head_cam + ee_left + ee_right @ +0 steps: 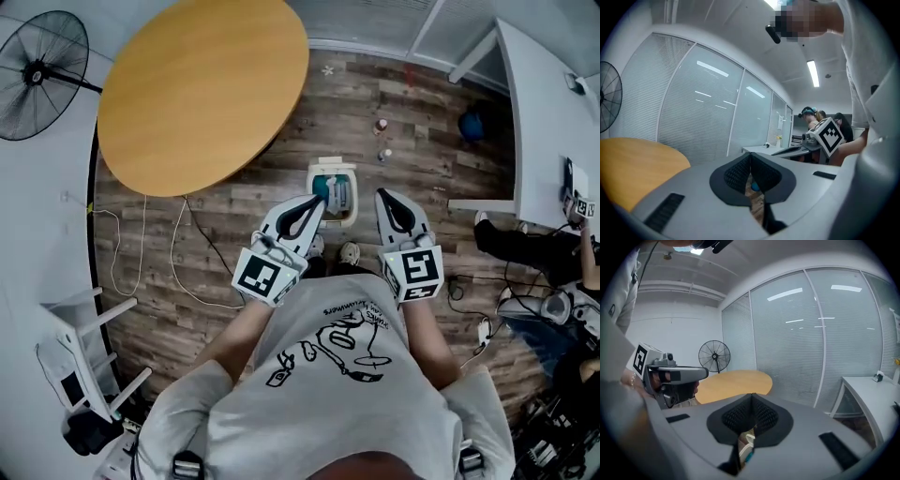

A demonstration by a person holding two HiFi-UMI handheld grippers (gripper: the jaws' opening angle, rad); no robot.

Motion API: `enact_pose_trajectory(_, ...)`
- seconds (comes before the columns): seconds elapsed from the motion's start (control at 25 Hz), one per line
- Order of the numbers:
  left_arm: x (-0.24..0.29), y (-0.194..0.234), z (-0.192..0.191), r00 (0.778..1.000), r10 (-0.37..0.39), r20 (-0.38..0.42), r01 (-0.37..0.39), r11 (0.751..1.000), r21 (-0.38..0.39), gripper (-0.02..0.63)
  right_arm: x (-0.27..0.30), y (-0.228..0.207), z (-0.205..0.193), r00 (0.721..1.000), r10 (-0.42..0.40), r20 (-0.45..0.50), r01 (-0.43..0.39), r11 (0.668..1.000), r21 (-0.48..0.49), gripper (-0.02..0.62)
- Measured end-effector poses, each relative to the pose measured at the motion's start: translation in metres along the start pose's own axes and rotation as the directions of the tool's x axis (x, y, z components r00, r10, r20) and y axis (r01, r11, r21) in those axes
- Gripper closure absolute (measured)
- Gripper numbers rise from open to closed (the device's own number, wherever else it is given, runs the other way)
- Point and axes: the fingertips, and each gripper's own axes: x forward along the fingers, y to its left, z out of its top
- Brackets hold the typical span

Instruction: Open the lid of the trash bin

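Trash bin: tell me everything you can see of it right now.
The trash bin is small, white, rectangular, plastic by its look, upright on the wood-plank floor just ahead of the person's shoes. Seen from above, its top looks open, with something teal and something pale inside; a white flap at the far edge may be the lid. Only the floor is seen touching it.

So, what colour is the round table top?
Warm orange wood; the round table shows best in head view.
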Motion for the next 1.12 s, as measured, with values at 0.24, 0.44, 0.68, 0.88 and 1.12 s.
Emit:
enact_pose_trajectory(0.24, -0.007, -0.004, 0.048, 0.999, 0.019, 0.032, -0.02, 1.0, 0.007, 0.586, -0.023, 0.007, 0.048, 0.998, -0.009, 0.064, 0.011, 1.0, -0.02, 0.589)
enact_pose_trajectory(0.44, -0.014, -0.004, 0.086, 0.997, 0.03, 0.076, -0.031, 0.999, 0.017, 0.586, -0.04, 0.013, 0.085, 0.994, -0.017, 0.112, 0.021, 0.999, -0.036, 0.589)
enact_pose_trajectory(0.68, -0.018, -0.008, 0.115, 0.995, 0.023, 0.094, -0.025, 1.0, 0.017, 0.586, -0.056, 0.018, 0.117, 0.987, -0.016, 0.16, 0.023, 0.999, -0.044, 0.589)
enact_pose_trajectory(0.88, -0.024, -0.014, 0.133, 0.994, 0.003, 0.111, -0.005, 1.0, 0.023, 0.586, -0.067, 0.02, 0.137, 0.983, -0.016, 0.184, 0.028, 0.998, -0.064, 0.591)
enact_pose_trajectory(1.12, -0.029, -0.021, 0.147, 0.993, -0.015, 0.117, 0.01, 0.999, 0.043, 0.586, -0.076, 0.021, 0.156, 0.976, -0.027, 0.214, 0.04, 0.997, -0.059, 0.591)
